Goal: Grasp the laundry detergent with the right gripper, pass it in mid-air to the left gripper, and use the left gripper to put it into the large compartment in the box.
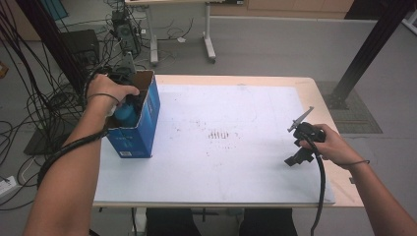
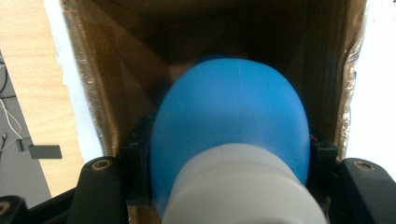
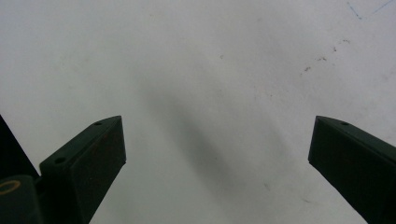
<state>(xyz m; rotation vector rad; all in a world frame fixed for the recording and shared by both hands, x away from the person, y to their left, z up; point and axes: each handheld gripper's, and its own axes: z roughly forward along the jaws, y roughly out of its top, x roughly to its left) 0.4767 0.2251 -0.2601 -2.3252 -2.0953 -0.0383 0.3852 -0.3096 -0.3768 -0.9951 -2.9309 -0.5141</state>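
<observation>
A tall blue cardboard box (image 1: 141, 130) stands open-topped at the table's left edge, its brown inside (image 2: 116, 79) showing in the left gripper view. My left gripper (image 2: 229, 156) reaches down into the box and is shut on a rounded blue object (image 2: 233, 116) with a white end nearest the camera. From above, the blue object (image 1: 125, 112) shows in the box mouth under the person's left hand (image 1: 105, 88). My right gripper (image 1: 297, 159) hovers low over the white sheet at the right. Its jaws (image 3: 217, 154) stand wide open with nothing between them.
A white sheet (image 1: 226, 157) with faint dark marks covers most of the wooden table (image 1: 314, 91). Several cables (image 1: 29, 113) and dark equipment lie on the floor to the left. A black post (image 1: 366, 49) stands beyond the table's right corner.
</observation>
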